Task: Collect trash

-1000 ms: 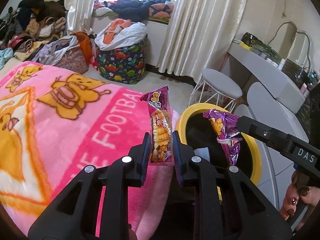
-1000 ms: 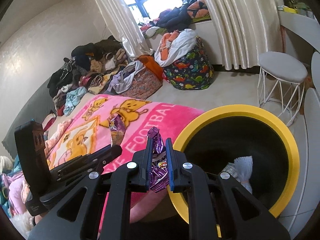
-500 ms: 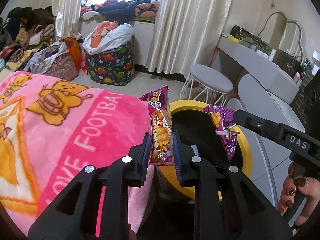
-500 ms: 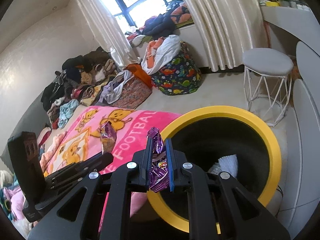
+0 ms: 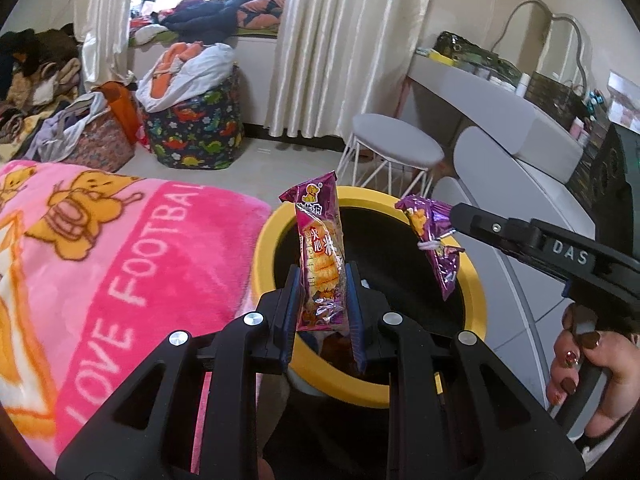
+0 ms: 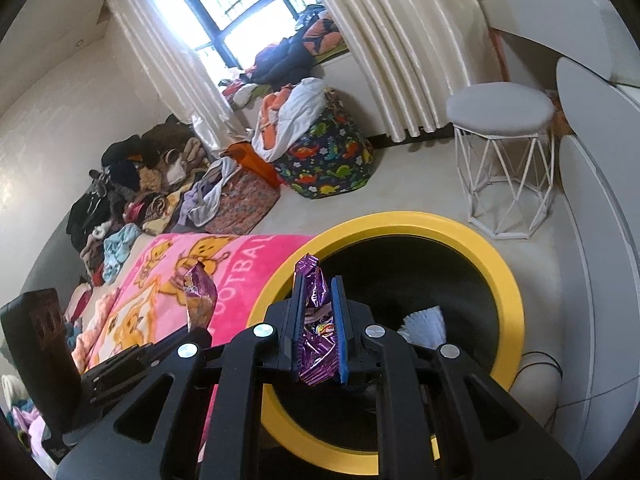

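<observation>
My left tool (image 5: 320,304) grips the snack wrapper (image 5: 320,256) mid-length; my right tool (image 6: 318,332) clamps the purple wrapper (image 6: 316,320). Both hang over the yellow-rimmed bin (image 6: 508,280). Expect light, crinkly, slippery film; pinch centrally.

Glossy foil-like snack wrapper (image 5: 320,256), fuzzy fleece blanket (image 5: 120,248), smooth, possibly plastic yellow bin rim (image 6: 508,280)

Upright pink snack wrapper (image 5: 320,256) and crumpled purple wrapper (image 6: 317,332) above the yellow-rimmed bin (image 6: 508,284).
</observation>
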{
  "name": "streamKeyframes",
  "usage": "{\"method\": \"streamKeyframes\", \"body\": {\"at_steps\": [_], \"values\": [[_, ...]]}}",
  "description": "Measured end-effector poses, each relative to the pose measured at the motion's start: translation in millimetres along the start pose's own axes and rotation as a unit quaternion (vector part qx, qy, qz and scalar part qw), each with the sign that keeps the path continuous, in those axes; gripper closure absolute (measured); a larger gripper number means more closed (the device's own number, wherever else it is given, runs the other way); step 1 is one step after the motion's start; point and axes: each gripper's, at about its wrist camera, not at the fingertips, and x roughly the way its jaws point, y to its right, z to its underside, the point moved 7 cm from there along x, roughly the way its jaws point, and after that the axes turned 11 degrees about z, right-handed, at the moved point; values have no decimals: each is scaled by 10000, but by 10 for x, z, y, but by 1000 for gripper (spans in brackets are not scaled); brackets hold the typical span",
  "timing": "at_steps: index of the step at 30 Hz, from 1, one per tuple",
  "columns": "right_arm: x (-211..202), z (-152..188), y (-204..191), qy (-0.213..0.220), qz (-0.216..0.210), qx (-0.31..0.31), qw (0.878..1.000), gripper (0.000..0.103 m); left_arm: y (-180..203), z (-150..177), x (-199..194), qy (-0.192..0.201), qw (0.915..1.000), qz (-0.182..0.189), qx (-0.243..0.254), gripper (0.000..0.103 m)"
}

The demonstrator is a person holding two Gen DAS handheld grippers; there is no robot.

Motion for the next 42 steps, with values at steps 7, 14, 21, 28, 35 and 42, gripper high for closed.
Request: {"method": "streamKeyframes", "body": {"at_steps": [7, 14, 21, 28, 35, 42], "values": [[56, 2, 165, -36, 104, 182, 9998, 90, 117, 43, 157, -180, 9997, 131, 140, 87], [113, 23, 272, -100, 174, 325, 9993, 88, 204, 63, 334, -328, 9988, 236, 263, 87], [135, 38, 371, -123, 235, 417, 9988, 88, 277, 75, 506, -485, 9977, 298, 363, 86], [117, 66, 420, -126, 285, 460, 9985, 71, 300, 95, 567, -533, 9973, 306, 400, 69], [83, 69, 410, -97, 333, 373, 9987, 64, 248, 91, 492, -465, 9982, 224, 317, 44], [-19, 70, 344, 16, 396, 188, 9990, 51, 162, 75, 325, -327, 9992, 73, 214, 20]]}}
